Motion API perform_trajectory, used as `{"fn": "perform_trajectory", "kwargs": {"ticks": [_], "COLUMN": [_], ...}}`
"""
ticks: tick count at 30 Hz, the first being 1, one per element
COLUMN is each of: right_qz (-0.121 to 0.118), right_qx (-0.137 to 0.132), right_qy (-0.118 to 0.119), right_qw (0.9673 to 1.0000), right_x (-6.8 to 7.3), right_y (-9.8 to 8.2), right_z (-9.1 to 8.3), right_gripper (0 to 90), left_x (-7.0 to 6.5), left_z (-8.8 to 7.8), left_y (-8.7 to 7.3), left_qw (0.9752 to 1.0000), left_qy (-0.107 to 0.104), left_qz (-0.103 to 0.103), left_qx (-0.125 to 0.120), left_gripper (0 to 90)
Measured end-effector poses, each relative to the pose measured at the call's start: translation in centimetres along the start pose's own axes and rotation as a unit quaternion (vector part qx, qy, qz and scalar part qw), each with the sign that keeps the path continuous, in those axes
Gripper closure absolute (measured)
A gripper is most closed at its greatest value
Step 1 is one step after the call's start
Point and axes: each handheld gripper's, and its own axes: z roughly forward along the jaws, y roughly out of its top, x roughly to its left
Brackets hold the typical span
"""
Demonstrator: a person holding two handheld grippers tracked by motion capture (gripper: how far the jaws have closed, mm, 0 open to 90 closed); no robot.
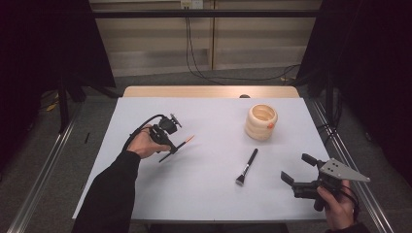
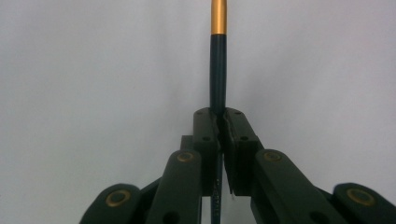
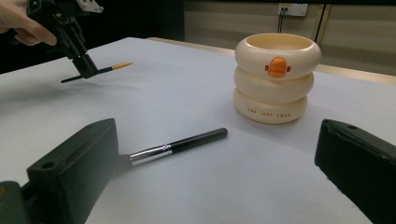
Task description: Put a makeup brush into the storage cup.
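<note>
My left gripper (image 1: 171,148) hovers over the left half of the white table (image 1: 204,199), shut on a slim dark pencil-like stick (image 1: 180,144) with an orange-gold end. In the left gripper view the jaws (image 2: 219,119) pinch the stick (image 2: 218,70), which points straight ahead. The right gripper view shows that gripper (image 3: 86,67) and stick (image 3: 114,66) held just above the table. My right gripper (image 1: 297,168) stands open at the front right, nothing between its jaws (image 3: 215,156). A black makeup brush (image 1: 247,166) (image 3: 177,145) lies flat in front of it.
A cream ringed holder (image 1: 261,122) with an orange duck bill on its side (image 3: 277,77) stands upright at the back right, its top open. Cables run along the floor beyond the table's far wooden edge (image 1: 209,91). Metal rails flank both sides.
</note>
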Motion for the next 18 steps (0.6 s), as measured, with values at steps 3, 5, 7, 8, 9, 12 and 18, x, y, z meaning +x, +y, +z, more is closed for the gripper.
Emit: {"fn": "perform_trajectory", "kwargs": {"ticks": [3,5,7,8,9,12,18], "right_qz": [-0.001,0.0,0.001,0.001,0.001,0.001,0.008], "right_qx": [0.0,0.0,-0.001,-0.001,-0.001,-0.001,-0.006], "right_qy": [-0.001,-0.002,-0.001,-0.002,-0.002,-0.001,0.001], "right_qw": [1.0,1.0,1.0,1.0,1.0,1.0,1.0], "right_x": [0.0,-0.1,-0.1,-0.1,0.0,0.0,-0.1], "right_y": [0.0,0.0,0.0,0.0,0.0,0.0,0.0], "right_z": [0.0,0.0,0.0,0.0,0.0,0.0,0.0], "right_gripper": [0.0,0.0,0.0,0.0,0.0,0.0,0.0], "left_x": [-0.1,-0.2,-0.3,-0.4,-0.3,-0.4,-0.5], "left_z": [-0.5,-0.7,-0.9,-1.0,-1.1,-1.2,-1.6], "left_y": [-0.2,-0.4,-0.4,-0.5,-0.5,-0.8,-1.3], "left_qw": [0.9997,0.9993,0.999,0.9987,0.9988,0.9969,0.9918], "left_qy": [0.005,0.001,0.002,0.002,-0.001,0.001,-0.004], "left_qz": [-0.004,-0.008,-0.008,-0.011,-0.008,-0.024,-0.039], "left_qx": [-0.022,-0.036,-0.044,-0.05,-0.048,-0.075,-0.121], "left_gripper": [84.7,84.7,84.6,84.7,84.7,84.6,84.6]}}
